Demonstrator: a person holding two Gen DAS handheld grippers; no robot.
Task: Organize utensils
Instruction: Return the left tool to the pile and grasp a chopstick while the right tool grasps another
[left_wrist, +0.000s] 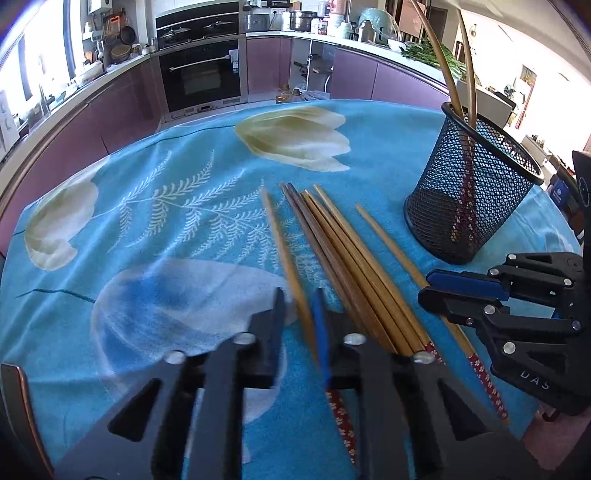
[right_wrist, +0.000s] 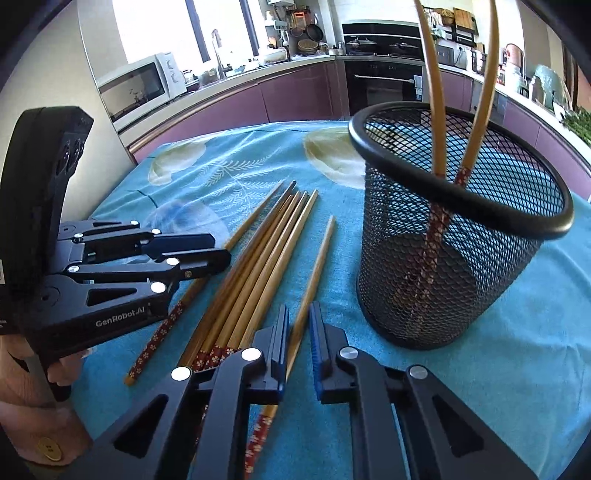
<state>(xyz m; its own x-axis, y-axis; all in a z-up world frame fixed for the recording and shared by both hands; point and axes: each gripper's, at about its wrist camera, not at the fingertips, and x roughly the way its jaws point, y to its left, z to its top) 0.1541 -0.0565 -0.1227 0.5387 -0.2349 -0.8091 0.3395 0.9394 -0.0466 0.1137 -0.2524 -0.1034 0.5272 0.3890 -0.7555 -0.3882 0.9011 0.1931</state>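
Chopsticks (right_wrist: 258, 266) lie in a loose sheaf on the blue flowered tablecloth (left_wrist: 166, 206), near its front edge and just beside the black mesh holder (right_wrist: 458, 236), which already has two standing in it. They look light, stiff and rather slick, so each likely rolls or pivots if pinched off-centre; the patterned red handle end seems the better place to grip. Their long axes run roughly parallel, tapered tips toward the far edge, red ends toward the person. The left gripper (left_wrist: 299, 314) is pinched on the outermost chopstick (left_wrist: 291, 266) on its side of the sheaf; the right gripper (right_wrist: 297, 325) is likewise closed on the lone chopstick (right_wrist: 317, 269) nearest the holder.
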